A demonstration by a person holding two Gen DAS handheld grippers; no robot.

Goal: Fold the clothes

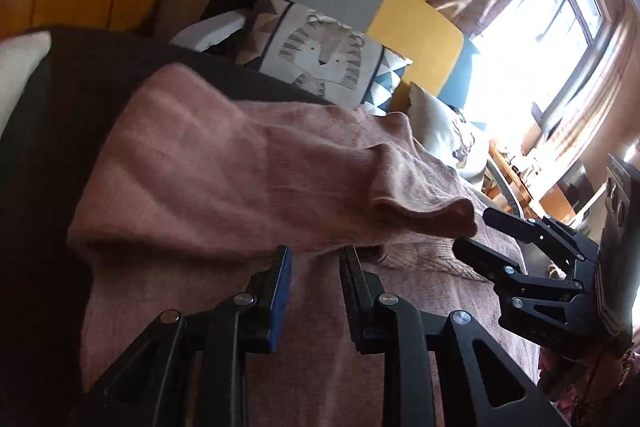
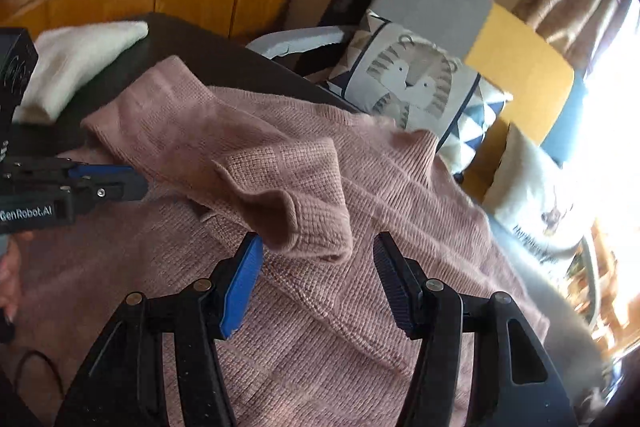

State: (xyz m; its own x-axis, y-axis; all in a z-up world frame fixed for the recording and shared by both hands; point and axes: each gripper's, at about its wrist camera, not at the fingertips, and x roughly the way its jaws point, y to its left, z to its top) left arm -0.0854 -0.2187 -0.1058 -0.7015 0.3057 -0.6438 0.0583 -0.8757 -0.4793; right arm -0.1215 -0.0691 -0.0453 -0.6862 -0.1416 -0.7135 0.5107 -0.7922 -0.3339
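- A dark table (image 2: 224,55) takes up the middle of the room, with a sofa behind it in grey, yellow and blue.
- A pink knitted sweater (image 2: 360,307) lies spread over most of the table, its body flat, with one sleeve (image 2: 280,179) folded across the top so that the cuff sits on the body.
- A cushion with a tiger face (image 2: 416,79) leans on the sofa just beyond the table's far edge, and a pale cushion (image 2: 532,195) lies nearer the bright window.
- A white folded cloth (image 2: 76,63) rests on the table's far left corner, apart from the sweater.
- The right tongs (image 2: 318,247) hang over the sweater's body with the jaws spread wide; the sleeve cuff lies just ahead of the tips, between them, and neither pad presses on it.
- The left tongs (image 1: 316,255) hang low over the sweater, jaws a narrow way apart and pinching nothing, their tips right at the near edge of the folded sleeve.
- Seen from the right side, the left tongs point in at the sleeve from the left (image 2: 132,183).
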